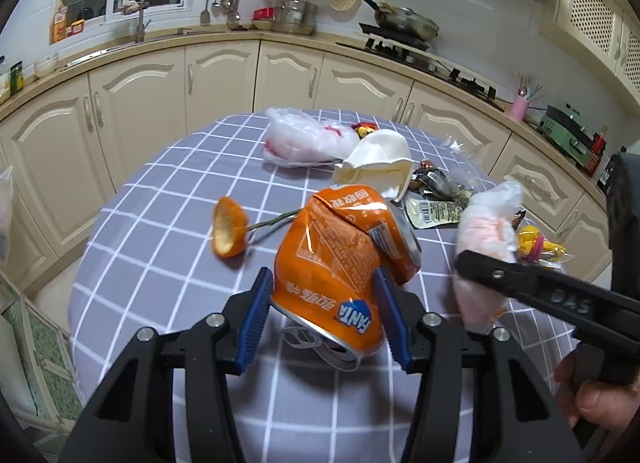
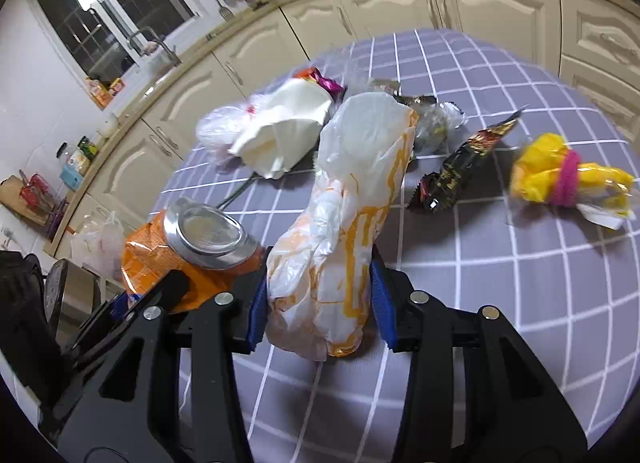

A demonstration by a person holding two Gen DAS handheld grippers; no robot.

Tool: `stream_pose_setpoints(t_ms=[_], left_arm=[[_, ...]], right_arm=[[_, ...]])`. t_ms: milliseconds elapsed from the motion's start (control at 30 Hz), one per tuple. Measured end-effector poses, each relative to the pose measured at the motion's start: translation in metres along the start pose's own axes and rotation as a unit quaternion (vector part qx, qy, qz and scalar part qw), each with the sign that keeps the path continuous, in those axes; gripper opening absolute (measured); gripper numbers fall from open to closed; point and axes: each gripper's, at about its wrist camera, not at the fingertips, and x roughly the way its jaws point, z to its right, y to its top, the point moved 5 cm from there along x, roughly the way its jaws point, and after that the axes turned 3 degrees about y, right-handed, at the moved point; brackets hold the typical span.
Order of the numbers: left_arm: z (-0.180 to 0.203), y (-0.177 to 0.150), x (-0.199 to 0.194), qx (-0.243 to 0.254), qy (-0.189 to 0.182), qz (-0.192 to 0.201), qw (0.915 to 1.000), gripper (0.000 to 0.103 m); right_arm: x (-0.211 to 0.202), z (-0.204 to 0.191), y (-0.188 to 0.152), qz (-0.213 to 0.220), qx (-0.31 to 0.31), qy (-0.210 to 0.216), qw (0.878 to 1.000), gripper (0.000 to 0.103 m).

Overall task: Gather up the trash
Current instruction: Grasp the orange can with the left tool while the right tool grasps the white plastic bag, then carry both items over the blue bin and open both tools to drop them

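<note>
On the grey checked surface [image 1: 168, 191]: two grips
Left claw [image 1: 324, 317] clamps crushed orange "FANTA" can [image 1: 340, 259]; right claw [image 2: 320, 303] pinches crumpled white-and-orange plastic bag [image 2: 348, 199].

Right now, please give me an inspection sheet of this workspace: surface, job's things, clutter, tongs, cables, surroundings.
Surface: table under grey checked cloth.
Job's things: crushed orange can; white-and-orange plastic bag.
Clutter: crumpled white paper, clear bag, orange peel, dark wrapper, yellow wrapper with pink band.
Tongs: left tongs shut on the can; right tongs shut on the plastic bag.
Cables: nothing seen.
Surroundings: cream kitchen cabinets, sink tap, pan on stove.
</note>
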Motion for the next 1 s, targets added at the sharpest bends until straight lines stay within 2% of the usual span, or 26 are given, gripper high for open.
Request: stream_pose_setpoints(t_ms=[300, 500, 667, 800, 900, 1000], left_arm=[[0.003, 0.002, -0.039, 0.001, -0.008, 0.035, 0.9994, 0.050], [0.037, 0.017, -0.069, 0.022, -0.031, 0.064, 0.9972, 0.050], [0.104, 0.021, -0.086, 0.069, -0.081, 0.076, 0.9914, 0.050], [0.169, 0.011, -0.089, 0.111, -0.130, 0.071, 0.9828, 0.050], [0.229, -0.009, -0.089, 0.149, -0.173, 0.056, 0.9721, 0.050], [0.291, -0.040, -0.079, 0.188, -0.216, 0.024, 0.9577, 0.050]], right_arm=[[-0.066, 0.000, -0.001, 0.055, -0.015, 0.023, 0.998, 0.043], [-0.120, 0.028, 0.005, 0.103, -0.006, 0.019, 0.995, 0.043], [-0.164, 0.076, 0.004, 0.131, 0.014, -0.011, 0.991, 0.044], [-0.207, 0.145, -0.013, 0.148, 0.053, -0.059, 0.986, 0.044], [-0.236, 0.206, -0.035, 0.157, 0.106, -0.101, 0.977, 0.044], [-0.254, 0.257, -0.060, 0.156, 0.152, -0.142, 0.966, 0.044]])
